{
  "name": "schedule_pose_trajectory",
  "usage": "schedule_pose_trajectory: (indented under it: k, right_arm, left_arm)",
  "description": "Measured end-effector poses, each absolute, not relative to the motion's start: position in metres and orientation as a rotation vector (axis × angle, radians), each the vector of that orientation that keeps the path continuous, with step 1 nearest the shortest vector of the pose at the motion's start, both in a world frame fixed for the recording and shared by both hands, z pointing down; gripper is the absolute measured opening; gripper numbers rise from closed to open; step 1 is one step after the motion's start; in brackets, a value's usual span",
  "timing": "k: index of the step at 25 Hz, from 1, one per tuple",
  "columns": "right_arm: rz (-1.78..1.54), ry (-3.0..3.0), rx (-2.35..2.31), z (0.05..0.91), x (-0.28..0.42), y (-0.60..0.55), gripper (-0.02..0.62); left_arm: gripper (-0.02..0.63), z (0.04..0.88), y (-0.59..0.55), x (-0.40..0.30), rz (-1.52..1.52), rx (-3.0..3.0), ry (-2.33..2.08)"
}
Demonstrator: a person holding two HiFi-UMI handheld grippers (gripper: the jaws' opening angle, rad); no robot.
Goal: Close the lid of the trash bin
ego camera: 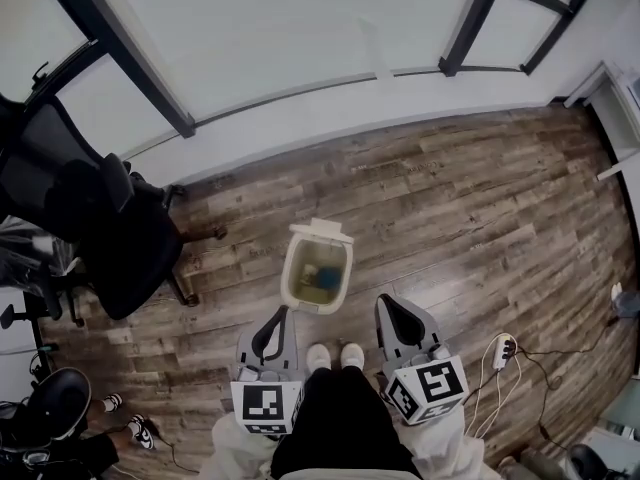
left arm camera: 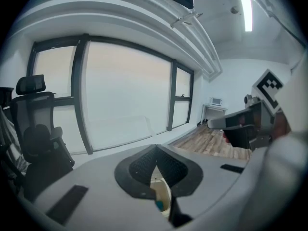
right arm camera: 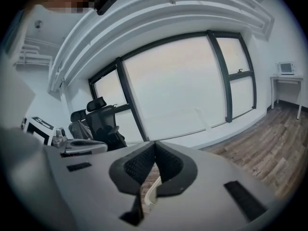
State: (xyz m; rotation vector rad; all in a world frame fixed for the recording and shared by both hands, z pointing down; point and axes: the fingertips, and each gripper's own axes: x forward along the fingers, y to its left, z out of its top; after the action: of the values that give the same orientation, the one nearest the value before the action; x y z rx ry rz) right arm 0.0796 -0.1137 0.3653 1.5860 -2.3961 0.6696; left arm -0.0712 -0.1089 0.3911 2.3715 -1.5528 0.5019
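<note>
A small cream trash bin point(ego camera: 291, 270) stands on the wood floor just ahead of the person's white shoes point(ego camera: 335, 356). Its lid point(ego camera: 321, 231) is swung up and back on the far side, so the inside shows, with something blue point(ego camera: 327, 278) in it. My left gripper point(ego camera: 277, 320) hovers near the bin's near left corner and my right gripper point(ego camera: 392, 310) to the bin's right. Both are shut with nothing between the pads. In the left gripper view the bin point(left arm camera: 162, 196) peeks below the closed left gripper point(left arm camera: 156, 149). In the right gripper view the bin's rim point(right arm camera: 150, 191) shows under the closed right gripper point(right arm camera: 155, 143).
A black office chair point(ego camera: 110, 228) stands left of the bin. Another chair base point(ego camera: 50, 408) is at the bottom left. A power strip point(ego camera: 503, 349) with trailing cables lies on the floor at the right. The white wall and windows run along the far side, and a white desk point(ego camera: 615, 108) stands at the far right.
</note>
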Motion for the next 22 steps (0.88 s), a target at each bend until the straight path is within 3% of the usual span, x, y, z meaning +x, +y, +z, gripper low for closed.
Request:
schedule_pose_trajectory:
  k: [22]
  right_arm:
    - [0.591, -2.345, 1.589, 0.561, 0.071, -0.220, 0.023]
  left_arm:
    - [0.008, 0.575, -0.168, -0.080, 0.498, 2.348, -1.551]
